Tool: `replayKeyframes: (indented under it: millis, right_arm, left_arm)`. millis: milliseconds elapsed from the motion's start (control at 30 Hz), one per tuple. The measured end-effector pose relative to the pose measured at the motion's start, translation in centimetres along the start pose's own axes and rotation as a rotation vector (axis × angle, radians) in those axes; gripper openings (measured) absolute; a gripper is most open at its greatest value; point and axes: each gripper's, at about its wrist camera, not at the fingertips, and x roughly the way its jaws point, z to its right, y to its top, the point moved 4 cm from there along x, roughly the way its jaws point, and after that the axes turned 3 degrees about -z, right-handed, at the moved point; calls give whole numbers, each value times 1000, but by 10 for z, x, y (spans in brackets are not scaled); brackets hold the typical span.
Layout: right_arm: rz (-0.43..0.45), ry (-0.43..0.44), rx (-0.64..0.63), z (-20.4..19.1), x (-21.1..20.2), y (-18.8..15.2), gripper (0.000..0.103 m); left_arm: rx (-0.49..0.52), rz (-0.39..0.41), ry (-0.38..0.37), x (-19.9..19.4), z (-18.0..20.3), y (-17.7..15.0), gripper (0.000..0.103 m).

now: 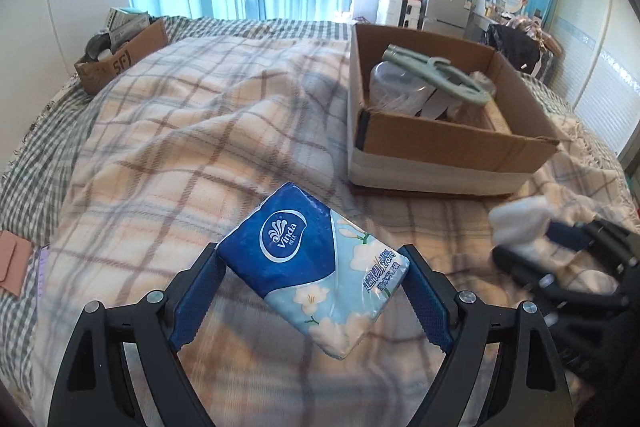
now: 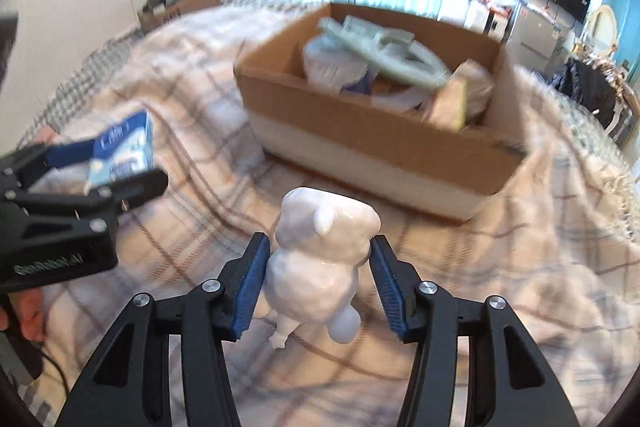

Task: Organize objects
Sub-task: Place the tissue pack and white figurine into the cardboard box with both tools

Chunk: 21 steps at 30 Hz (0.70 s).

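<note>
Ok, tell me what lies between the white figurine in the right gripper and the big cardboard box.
Only bare plaid blanket. The right wrist view shows nothing else between the white figurine and the cardboard box.

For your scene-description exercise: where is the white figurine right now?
In the right wrist view, the white figurine sits between the right gripper pads, above the plaid blanket, just before the cardboard box.
</note>
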Motion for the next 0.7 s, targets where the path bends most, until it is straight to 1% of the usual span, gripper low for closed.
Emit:
replayKeyframes:
  millis: [100, 167, 233, 333, 400, 467, 533, 700]
  right_arm:
    - [60, -3, -2, 9, -29, 6, 51]
    - [100, -2, 4, 14, -47, 12, 51]
    - [143, -4, 9, 20, -67, 22, 52]
    - [185, -20, -1, 25, -85, 39, 52]
    - [211, -35, -7, 33, -98, 51, 52]
    - [232, -49, -9, 42, -105, 65, 51]
    - [246, -57, -6, 52, -111, 76, 51]
    - [261, -59, 14, 73, -108, 103, 52]
  left_arm:
    - [9, 22, -7, -15, 6, 6, 88]
    - [21, 51, -19, -27, 13, 14, 88]
    - [36, 73, -43, -37, 22, 26, 88]
    - [56, 102, -90, -48, 38, 48, 88]
    - [75, 116, -108, -52, 48, 60, 88]
    - [84, 124, -138, -52, 58, 75, 88]
    - [86, 126, -153, -49, 63, 87, 88]
    - [122, 141, -138, -30, 76, 120, 88]
